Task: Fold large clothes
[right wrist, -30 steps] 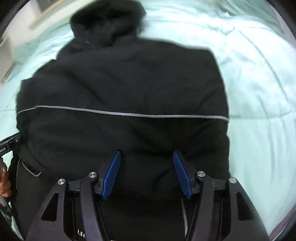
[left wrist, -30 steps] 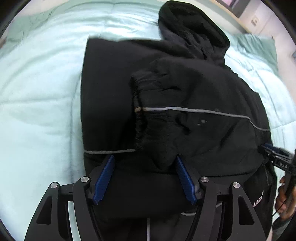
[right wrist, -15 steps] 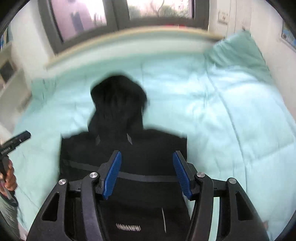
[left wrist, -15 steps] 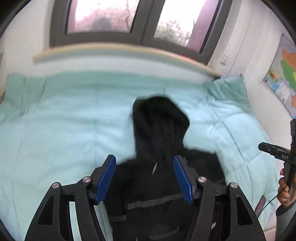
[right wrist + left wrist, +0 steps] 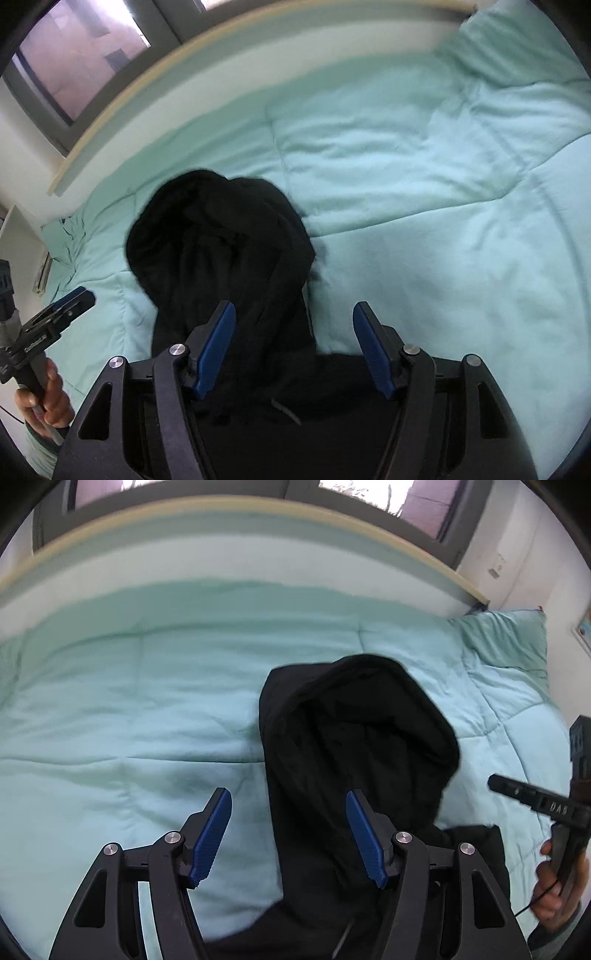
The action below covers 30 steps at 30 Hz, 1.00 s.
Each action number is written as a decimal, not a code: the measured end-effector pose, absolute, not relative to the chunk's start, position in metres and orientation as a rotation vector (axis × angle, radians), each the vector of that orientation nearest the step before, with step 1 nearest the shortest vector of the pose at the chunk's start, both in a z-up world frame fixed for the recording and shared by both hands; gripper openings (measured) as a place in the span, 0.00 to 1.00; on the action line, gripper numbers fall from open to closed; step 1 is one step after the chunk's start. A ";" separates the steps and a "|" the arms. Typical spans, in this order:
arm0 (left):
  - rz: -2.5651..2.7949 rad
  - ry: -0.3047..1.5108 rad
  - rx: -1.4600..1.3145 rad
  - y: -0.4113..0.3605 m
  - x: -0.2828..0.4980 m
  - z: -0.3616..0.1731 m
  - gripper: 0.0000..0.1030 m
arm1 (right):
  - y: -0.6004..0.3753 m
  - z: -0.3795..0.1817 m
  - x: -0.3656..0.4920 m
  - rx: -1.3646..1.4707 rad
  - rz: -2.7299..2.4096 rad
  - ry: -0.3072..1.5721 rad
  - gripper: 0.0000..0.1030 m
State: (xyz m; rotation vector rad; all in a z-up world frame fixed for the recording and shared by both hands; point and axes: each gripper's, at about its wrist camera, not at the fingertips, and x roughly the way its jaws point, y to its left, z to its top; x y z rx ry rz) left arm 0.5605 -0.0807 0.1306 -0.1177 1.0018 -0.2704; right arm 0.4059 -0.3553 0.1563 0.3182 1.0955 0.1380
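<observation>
A black hooded jacket lies on the bed, and only its hood and upper body show. My left gripper hovers above the hood's left edge, open, with nothing pressed between its blue pads. My right gripper hangs over the hood and its right edge. Its jaws are opening, and the fabric lies below them, not gripped. The person's right hand shows at the right edge of the left wrist view, and the left hand at the left edge of the right wrist view.
A mint green comforter covers the bed around the jacket. A matching pillow lies at the far right corner. A pale wooden ledge and a window run behind the bed, and a white wall stands to the right.
Both grippers have lifted off the folded jacket body and travelled toward the hood. The views now take in the hood, bed and window. The right jaws stand slightly wider.
</observation>
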 end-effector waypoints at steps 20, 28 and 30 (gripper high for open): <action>-0.247 1.021 -0.393 -0.011 0.570 0.065 0.10 | -0.372 0.097 0.443 0.392 0.121 1.065 0.09; -0.248 1.158 -0.336 -0.011 0.583 0.005 0.20 | -0.371 0.020 0.473 0.439 0.143 1.239 0.09; -0.249 1.133 -0.210 -0.015 0.565 0.025 0.31 | -0.370 0.034 0.466 0.373 0.171 1.242 0.25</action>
